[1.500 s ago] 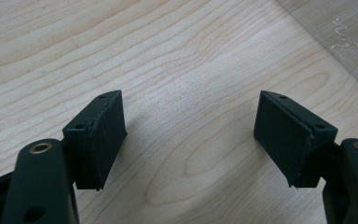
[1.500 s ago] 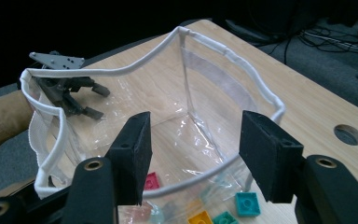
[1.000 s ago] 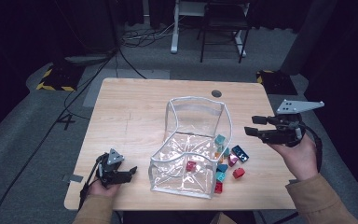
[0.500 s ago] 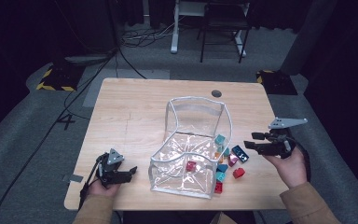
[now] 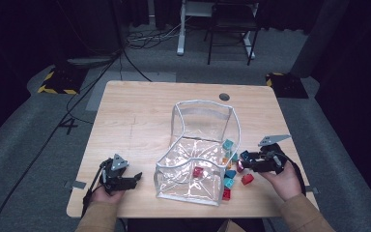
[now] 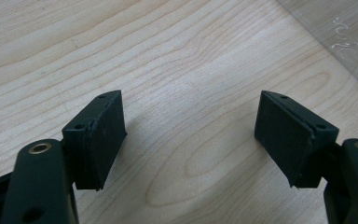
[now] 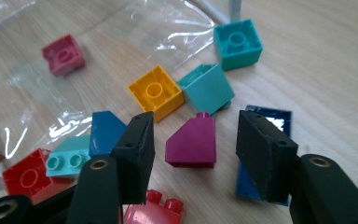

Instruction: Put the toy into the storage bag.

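Presently: right hand-held gripper [image 7: 195, 154] low over bench [image 5: 140, 116], jaws just closing but not yet touching, magenta sloped brick [image 7: 192, 142] between them beside clear bag [image 5: 200, 145]. Left hand-held gripper [image 6: 191, 140] apart, empty.

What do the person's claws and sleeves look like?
Both claws, the left claw and the right claw, are black, each with two flat, blocky jaws. A grey three-cornered plate sits on top of each, and a black cable trails from each. The person wears tan sleeves.
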Motion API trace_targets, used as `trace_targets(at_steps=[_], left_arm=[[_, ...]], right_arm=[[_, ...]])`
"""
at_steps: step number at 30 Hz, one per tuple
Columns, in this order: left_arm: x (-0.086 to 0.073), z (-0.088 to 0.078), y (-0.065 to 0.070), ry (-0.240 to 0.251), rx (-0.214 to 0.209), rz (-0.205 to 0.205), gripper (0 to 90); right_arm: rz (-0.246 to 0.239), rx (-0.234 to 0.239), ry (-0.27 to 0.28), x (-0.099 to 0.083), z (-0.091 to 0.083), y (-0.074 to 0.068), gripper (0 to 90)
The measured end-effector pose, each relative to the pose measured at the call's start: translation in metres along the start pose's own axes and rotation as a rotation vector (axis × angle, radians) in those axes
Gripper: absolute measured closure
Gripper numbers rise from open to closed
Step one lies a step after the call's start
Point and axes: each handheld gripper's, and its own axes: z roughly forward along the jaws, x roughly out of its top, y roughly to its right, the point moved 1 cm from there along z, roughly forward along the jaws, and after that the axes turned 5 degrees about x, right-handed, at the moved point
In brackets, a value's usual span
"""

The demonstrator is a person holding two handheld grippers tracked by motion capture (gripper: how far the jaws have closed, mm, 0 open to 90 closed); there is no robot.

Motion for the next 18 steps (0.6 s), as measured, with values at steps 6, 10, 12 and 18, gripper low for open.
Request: trace_targets(at_steps=[6,10,12,18], left_arm=[[0.000,0.000,0.000,0.000,0.000,0.000,24.7],[0.000,0.000,0.000,0.000,0.000,0.000,24.7],[0.000,0.000,0.000,0.000,0.000,0.000,24.7],[0.000,0.000,0.000,0.001,0.000,0.000,24.7]], right_arm=[[0.004,0.009,-0.049,-0.006,0.018,0.001,48.7],[0.005,0.012,-0.084,-0.009,0.027,0.002,52.2],[-0.003,0.006,-0.102,-0.010,0.029,0.002,56.1],[-0.007,0.003,-0.079,-0.008,0.025,0.001,58.4]])
